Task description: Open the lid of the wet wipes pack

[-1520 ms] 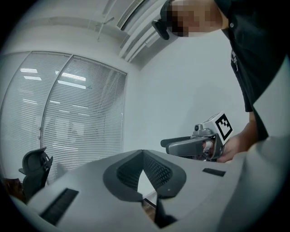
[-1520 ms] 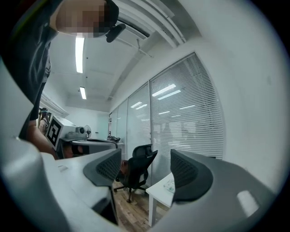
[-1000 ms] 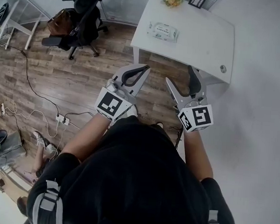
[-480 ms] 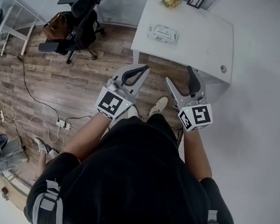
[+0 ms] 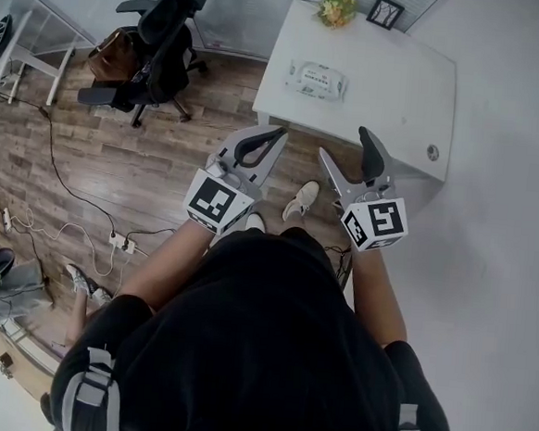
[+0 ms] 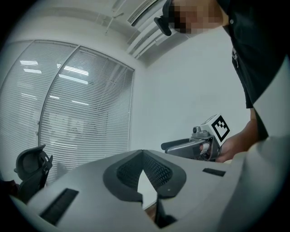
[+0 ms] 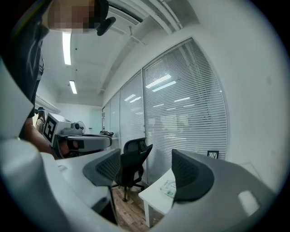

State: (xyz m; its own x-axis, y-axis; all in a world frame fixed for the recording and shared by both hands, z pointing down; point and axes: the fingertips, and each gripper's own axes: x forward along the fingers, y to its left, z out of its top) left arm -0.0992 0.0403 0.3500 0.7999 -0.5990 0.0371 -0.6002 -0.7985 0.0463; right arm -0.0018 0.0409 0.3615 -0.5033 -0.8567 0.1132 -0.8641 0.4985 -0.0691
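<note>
We have stepped slightly nearer the worktop, left tongs clenched empty, right tongs released, pack beyond reach.

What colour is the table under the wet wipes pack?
The table is plain white; the head view shows it best.

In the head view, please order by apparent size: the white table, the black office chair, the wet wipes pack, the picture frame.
White table, largest
Black office chair
Wet wipes pack
Picture frame, smallest, though farthest from the camera
</note>
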